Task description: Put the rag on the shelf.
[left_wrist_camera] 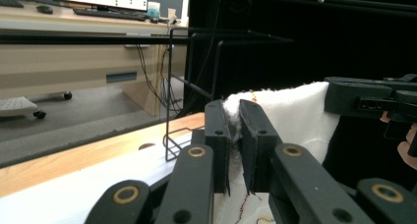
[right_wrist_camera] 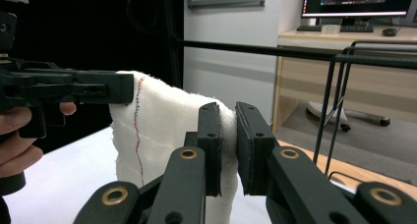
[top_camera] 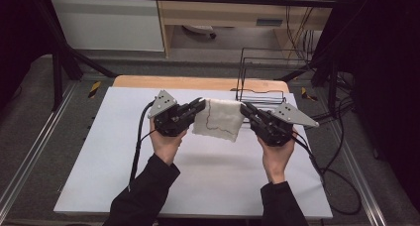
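A: What's the left claw (top_camera: 199, 105) doing?

B: It's pinching one top corner of the white cloth (top_camera: 220, 119); in the left gripper view the jaws are squeezed tight w/ cloth (left_wrist_camera: 290, 111) bunched btwn them.

A: And the right claw (top_camera: 246, 108)?

B: Same thing, other top corner; in the right gripper view its jaws are clamped on a fold of the cloth (right_wrist_camera: 162, 130).

A: So where's the cloth?

B: Hanging btwn the two claws, up off the counter (top_camera: 124, 161), near the far side; the top edge is stretched across and the rest droops down; it has a thin wiggly line stitched on it, red and dark.

A: What's the counter like?

B: A white sheet covers most of it; a strip of wood (top_camera: 148, 81) shows at the far edge.

A: Anything else near?

B: A black wire rack (top_camera: 262, 72) stands at the far right of the counter, just behind the right claw; it's not touching the cloth; a hand holds each claw from below, w/ dark sleeves.
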Demonstrator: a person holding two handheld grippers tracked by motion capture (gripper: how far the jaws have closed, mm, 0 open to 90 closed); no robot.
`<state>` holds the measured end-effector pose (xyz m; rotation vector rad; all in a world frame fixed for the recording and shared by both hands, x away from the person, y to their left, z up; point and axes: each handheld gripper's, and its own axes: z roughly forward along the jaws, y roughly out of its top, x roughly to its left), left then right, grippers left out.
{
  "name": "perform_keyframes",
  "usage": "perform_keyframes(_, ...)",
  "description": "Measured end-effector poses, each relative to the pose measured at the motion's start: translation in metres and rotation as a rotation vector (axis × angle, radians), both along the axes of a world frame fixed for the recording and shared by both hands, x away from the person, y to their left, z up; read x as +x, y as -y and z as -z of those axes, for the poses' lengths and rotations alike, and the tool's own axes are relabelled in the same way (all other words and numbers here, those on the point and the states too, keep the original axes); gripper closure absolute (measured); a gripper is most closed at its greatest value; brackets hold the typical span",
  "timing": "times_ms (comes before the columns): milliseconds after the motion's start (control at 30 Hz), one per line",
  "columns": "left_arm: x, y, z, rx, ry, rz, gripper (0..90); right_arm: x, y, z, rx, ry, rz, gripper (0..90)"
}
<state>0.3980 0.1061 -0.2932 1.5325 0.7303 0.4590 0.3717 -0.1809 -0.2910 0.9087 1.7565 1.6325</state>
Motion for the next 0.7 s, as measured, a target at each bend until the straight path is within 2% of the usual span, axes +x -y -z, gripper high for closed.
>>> perform_keyframes(200, 0.003, 0.005, -0.01, -0.009, 0.026, -0.006, 82.9, 0.001, 0.003, -0.007, 0.013, 0.02, 0.013, 81.6)
perform_keyframes(700, 0.01, 0.019, -0.039, -0.036, 0.087, -0.013, 83.0, 0.007, 0.011, -0.036, 0.021, 0.085, 0.058, 81.7)
